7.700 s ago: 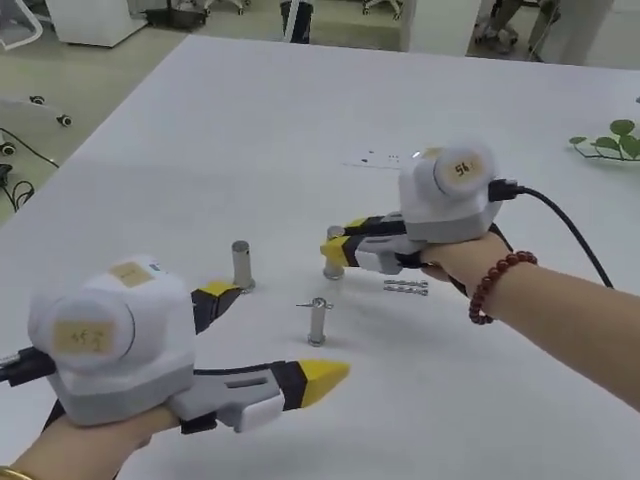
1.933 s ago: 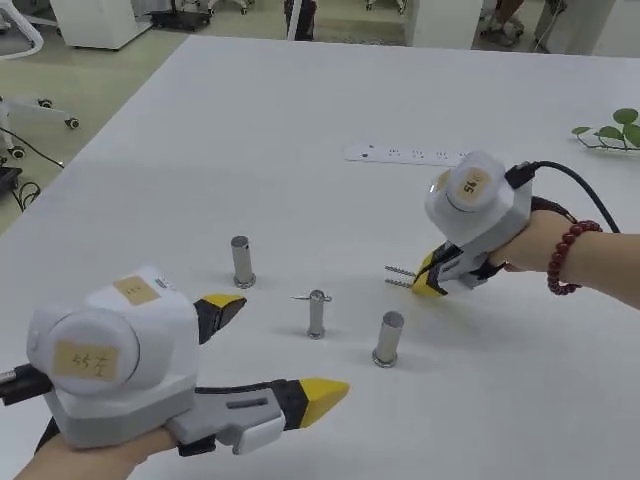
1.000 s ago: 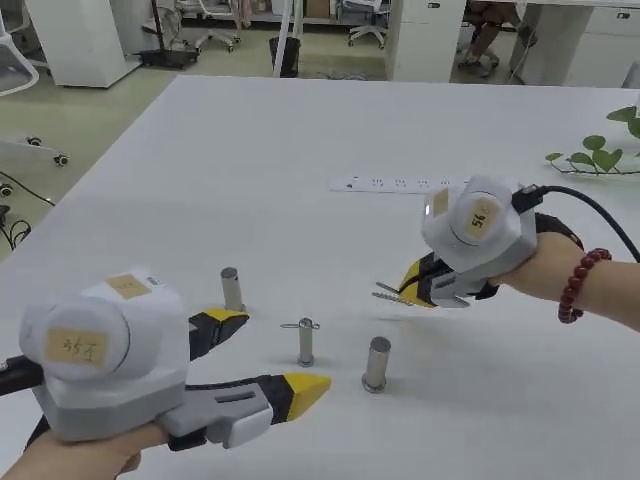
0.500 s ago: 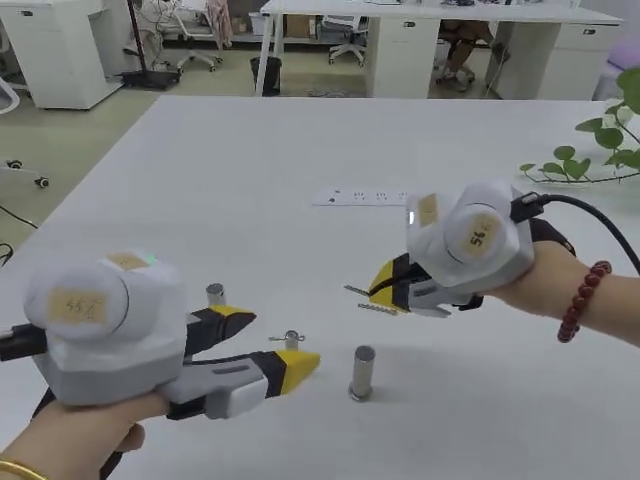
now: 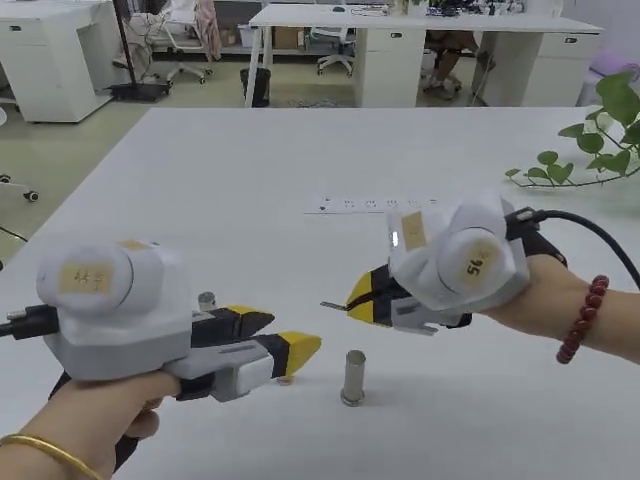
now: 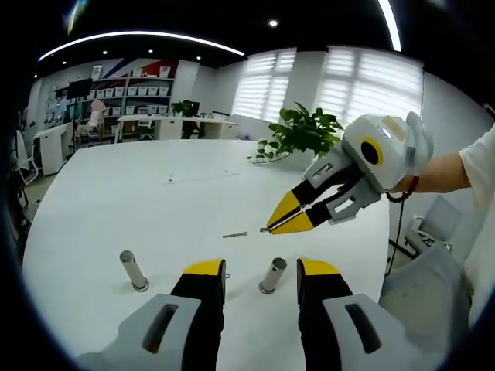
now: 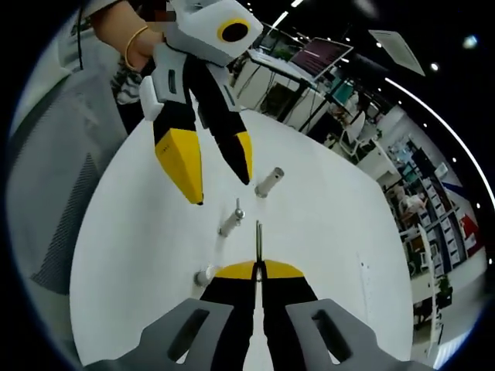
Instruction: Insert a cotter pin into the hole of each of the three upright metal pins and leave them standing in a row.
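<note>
The right hand-held gripper (image 5: 350,304) was held above the white surface (image 5: 250,170) with its jaws pressed together on a cotter pin (image 5: 330,305). The pin's thin legs poked out past the yellow tips towards the person's left. It was well clear of the surface and not lined up with any hole.

The left hand-held gripper (image 5: 296,330) hung low over the row with its jaws spread wide and nothing between them. In the left gripper view, the right-hand metal pin (image 6: 272,276) stood on the surface beyond that gap, untouched.

All three metal pins stood upright, roughly in a row. The right-hand one and the left-hand metal pin (image 5: 207,299) had plain tops with nothing through them. The middle metal pin (image 7: 230,219) was mostly hidden behind a jaw of the left hand-held gripper in the head view. In the right gripper view it showed a small knob at its top, which looked like a cotter pin already fitted — though it was too small to be sure.

On that reading, about a third of the job was done: one pin fitted, a second cotter pin in the grip but not yet brought to a hole, and two metal pins left to fill. The row itself looked intact, so what was left was the threading — presumably with the open gripper steadying a pin.
</note>
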